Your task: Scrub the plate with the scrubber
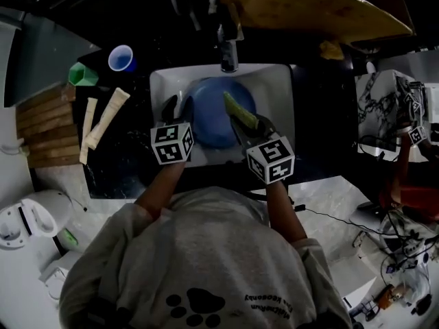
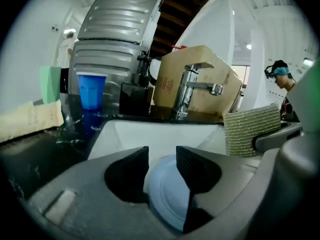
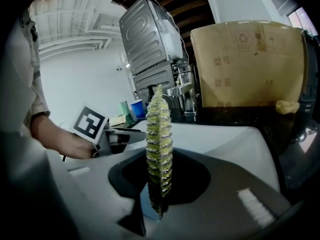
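Note:
A blue plate (image 1: pixel 212 118) lies in the white sink (image 1: pixel 278 81). My left gripper (image 1: pixel 175 108) is at the plate's left edge. In the left gripper view its jaws stand apart, open (image 2: pixel 162 159), with the pale blue plate rim (image 2: pixel 167 196) showing between and below them; no pad visibly presses on it. My right gripper (image 1: pixel 245 120) is over the plate's right side, shut on a yellow-green scrubber (image 1: pixel 237 108). The scrubber stands upright on edge between the jaws (image 3: pixel 159 144) and shows at the right of the left gripper view (image 2: pixel 250 129).
The faucet (image 1: pixel 228 46) rises at the sink's far edge, with a cardboard box (image 1: pixel 309 5) behind it. On the dark counter to the left stand a blue cup (image 1: pixel 121 58) and a green cup (image 1: pixel 82 74), beside two cream tubes (image 1: pixel 106 118) and a wooden board (image 1: pixel 41 129).

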`<state>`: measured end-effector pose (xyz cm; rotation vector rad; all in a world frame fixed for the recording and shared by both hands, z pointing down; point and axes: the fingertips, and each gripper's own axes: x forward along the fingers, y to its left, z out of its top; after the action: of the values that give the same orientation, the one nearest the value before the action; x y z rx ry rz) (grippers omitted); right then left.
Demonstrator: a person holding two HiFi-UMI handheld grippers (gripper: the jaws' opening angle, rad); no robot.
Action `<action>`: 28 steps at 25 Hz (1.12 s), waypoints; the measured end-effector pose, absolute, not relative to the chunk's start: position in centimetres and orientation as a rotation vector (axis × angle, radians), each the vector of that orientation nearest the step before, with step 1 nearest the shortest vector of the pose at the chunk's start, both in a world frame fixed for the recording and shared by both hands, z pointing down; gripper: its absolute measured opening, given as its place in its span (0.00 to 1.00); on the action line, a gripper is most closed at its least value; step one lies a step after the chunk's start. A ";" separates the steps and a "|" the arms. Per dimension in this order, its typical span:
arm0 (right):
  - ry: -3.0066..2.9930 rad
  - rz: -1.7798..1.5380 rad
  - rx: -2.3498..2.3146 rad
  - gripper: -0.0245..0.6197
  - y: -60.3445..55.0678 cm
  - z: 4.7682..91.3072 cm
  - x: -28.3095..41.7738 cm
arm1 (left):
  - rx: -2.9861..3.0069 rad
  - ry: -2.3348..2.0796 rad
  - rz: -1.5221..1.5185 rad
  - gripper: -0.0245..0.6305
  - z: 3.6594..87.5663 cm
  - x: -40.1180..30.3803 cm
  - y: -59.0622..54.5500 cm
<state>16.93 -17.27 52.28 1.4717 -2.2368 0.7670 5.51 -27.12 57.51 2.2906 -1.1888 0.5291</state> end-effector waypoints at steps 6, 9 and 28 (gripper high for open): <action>-2.123 0.631 1.682 0.14 -16.9 50.6 19.0 | 2.478 -1.184 0.460 0.13 51.7 6.0 -25.2; -2.109 0.546 1.785 0.14 -16.9 48.7 19.6 | 2.540 -1.169 0.390 0.04 48.8 6.3 -24.0; -2.296 -0.007 2.038 0.14 -13.4 33.8 17.6 | 2.736 -1.197 0.002 0.04 33.5 7.1 -17.9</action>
<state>17.65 -13.39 33.77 2.0381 -2.2960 -0.0066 7.08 -17.88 33.53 2.7364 -1.1974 0.0023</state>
